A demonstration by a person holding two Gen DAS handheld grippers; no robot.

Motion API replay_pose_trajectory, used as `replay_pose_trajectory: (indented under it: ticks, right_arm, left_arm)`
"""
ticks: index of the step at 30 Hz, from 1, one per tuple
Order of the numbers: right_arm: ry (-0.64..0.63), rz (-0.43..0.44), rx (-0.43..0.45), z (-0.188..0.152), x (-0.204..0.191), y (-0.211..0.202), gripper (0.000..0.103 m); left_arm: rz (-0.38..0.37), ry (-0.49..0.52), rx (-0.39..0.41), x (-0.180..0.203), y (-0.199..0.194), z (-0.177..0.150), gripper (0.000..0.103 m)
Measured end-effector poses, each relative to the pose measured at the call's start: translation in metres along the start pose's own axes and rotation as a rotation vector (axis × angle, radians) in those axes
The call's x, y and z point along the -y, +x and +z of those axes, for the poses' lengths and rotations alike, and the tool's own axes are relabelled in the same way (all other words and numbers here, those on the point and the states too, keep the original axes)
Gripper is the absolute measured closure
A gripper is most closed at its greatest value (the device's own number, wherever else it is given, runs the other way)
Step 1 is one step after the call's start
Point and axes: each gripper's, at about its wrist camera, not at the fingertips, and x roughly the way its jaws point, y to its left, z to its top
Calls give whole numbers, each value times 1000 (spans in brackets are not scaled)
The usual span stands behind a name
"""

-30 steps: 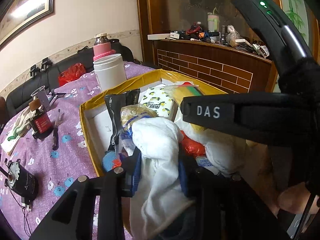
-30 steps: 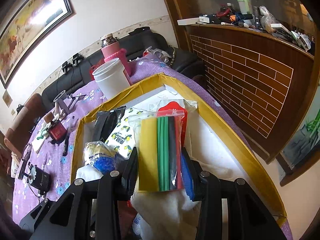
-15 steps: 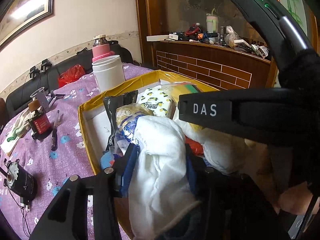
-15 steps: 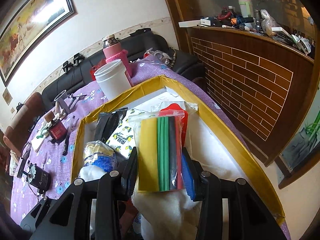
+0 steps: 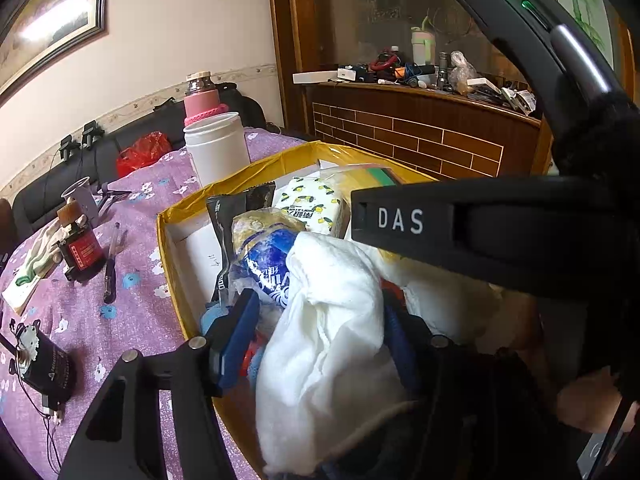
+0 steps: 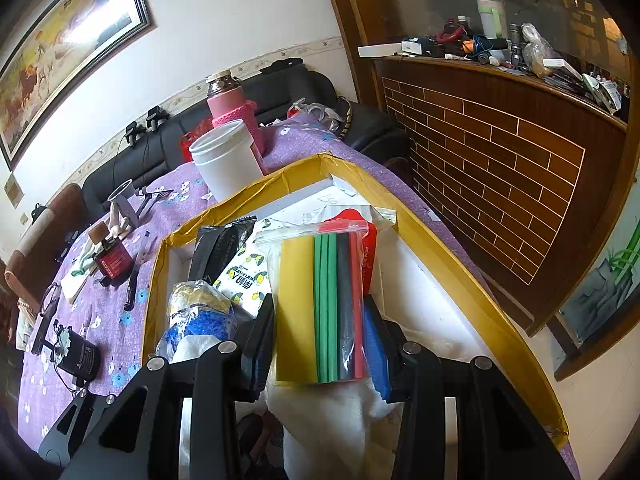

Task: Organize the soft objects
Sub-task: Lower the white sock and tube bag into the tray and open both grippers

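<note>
the left gripper (image 5: 320, 328) points down into the yellow-rimmed box (image 5: 172, 276) with a white fluffy cloth (image 5: 328, 320) between its blue pads; its jaws have just been opening, and a gap shows between the left pad and the cloth, so it hangs loose there rather than pinched, while the right pad is hidden behind it. the cloth lies on the pile in the near end of the box, with a blue-and-yellow packet (image 5: 268, 248) at its 10 o'clock and a lemon-print tissue pack (image 5: 316, 200) at 12 o'clock. the right gripper (image 6: 320, 340) is partly closed on a clear bag of coloured strips (image 6: 324, 304), both pads pressing its sides, holding it over more white cloth in the same box (image 6: 460, 264). a white jar (image 6: 228, 164) and pink bottle (image 6: 230, 100) stand on the purple tablecloth (image 6: 120, 300) at the box's 11 o'clock.
</note>
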Motion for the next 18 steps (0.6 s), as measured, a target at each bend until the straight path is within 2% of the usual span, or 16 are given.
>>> replay_pose_trajectory:
  ticks: [8,18]
  right_arm:
    - [0,1,2,0,0,0,58]
    - [-2,1,22,2,-2,-3,43]
  left_arm:
    - [2,4,5,0,-1,0,37]
    - [6,4,4,0,0,0,35]
